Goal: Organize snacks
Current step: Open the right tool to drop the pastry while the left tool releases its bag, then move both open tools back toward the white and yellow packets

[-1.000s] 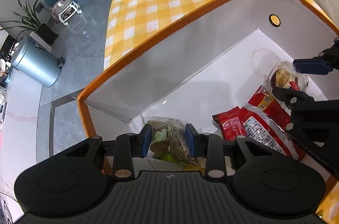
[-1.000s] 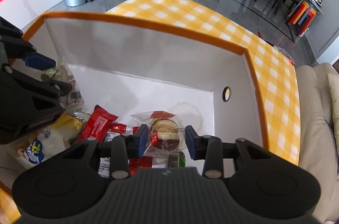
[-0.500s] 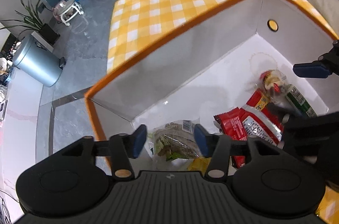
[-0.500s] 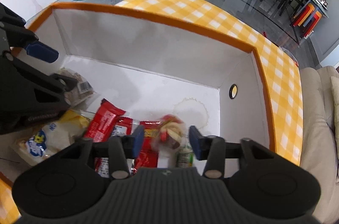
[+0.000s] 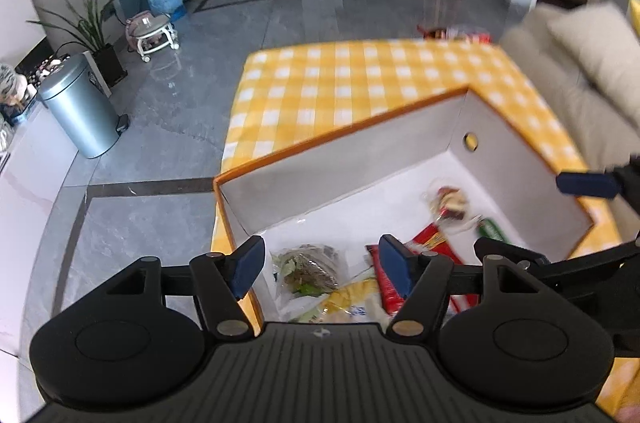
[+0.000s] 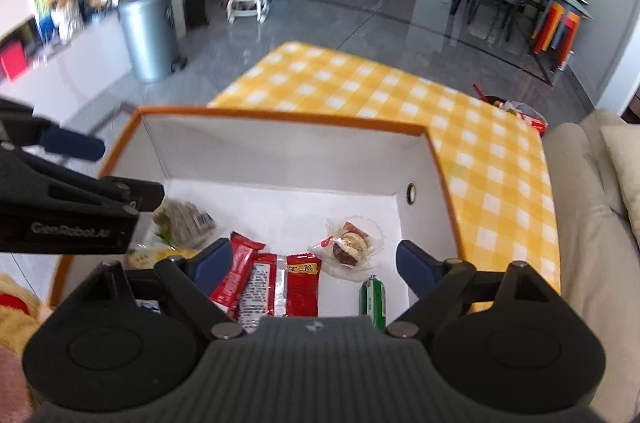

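A white box with an orange rim (image 5: pixel 340 135) (image 6: pixel 280 113) sits on a yellow checked table. Inside lie a clear sandwich pack (image 5: pixel 306 269) (image 6: pixel 184 221), a yellow bag (image 5: pixel 352 299), red snack packets (image 6: pixel 264 279) (image 5: pixel 416 263), a clear-wrapped chocolate pastry (image 6: pixel 350 245) (image 5: pixel 450 203) and a small green pack (image 6: pixel 374 299). My left gripper (image 5: pixel 320 265) is open and empty above the sandwich pack. My right gripper (image 6: pixel 314 263) is open and empty above the red packets and the pastry.
A yellow checked tablecloth (image 5: pixel 360 83) covers the table beyond the box. A beige sofa (image 6: pixel 592 223) stands to the right. A metal bin (image 5: pixel 80 111), plants and a water bottle stand on the grey floor at the left. More snacks (image 6: pixel 520 115) lie at the table's far edge.
Both grippers let go of their snacks, opened wide and rose away from the box. The sandwich pack and the pastry now lie on the box floor.
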A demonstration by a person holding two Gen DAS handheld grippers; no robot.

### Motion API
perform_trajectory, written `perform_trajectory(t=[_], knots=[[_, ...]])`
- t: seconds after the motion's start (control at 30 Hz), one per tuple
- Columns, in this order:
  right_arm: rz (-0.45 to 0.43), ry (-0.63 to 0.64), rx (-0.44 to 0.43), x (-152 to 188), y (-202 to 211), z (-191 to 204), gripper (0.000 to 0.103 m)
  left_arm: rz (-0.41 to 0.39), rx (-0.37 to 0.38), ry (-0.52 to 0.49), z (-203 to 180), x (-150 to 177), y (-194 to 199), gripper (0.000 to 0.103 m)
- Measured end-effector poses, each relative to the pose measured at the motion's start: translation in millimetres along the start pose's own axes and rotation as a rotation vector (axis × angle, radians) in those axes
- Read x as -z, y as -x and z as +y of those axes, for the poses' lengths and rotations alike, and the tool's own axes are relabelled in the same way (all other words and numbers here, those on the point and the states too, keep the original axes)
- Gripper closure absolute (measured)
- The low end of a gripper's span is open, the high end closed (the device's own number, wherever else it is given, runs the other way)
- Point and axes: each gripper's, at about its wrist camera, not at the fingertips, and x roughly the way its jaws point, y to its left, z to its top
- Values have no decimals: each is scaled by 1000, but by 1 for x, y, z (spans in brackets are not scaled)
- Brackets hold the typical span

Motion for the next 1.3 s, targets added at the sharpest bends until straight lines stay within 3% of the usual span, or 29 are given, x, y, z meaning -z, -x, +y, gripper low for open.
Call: perform_trajectory(t=[0.27, 0.57, 0.77, 0.97, 1.3], knots=[[-150, -84, 23, 20, 72, -4, 14, -133, 30, 36, -3, 19, 63, 23], [-263, -162, 70, 68, 130, 1, 12, -162, 21, 41, -3, 64, 95, 22], [-295, -140, 93, 104, 152, 14, 11, -117, 45, 103, 1, 100, 102, 22], [-249, -112, 105, 139, 157, 23, 8, -51, 74, 147, 2, 131, 105, 22], [-101, -123, 106, 189, 135, 22, 8, 183, 146, 81, -17, 168, 82, 22]])
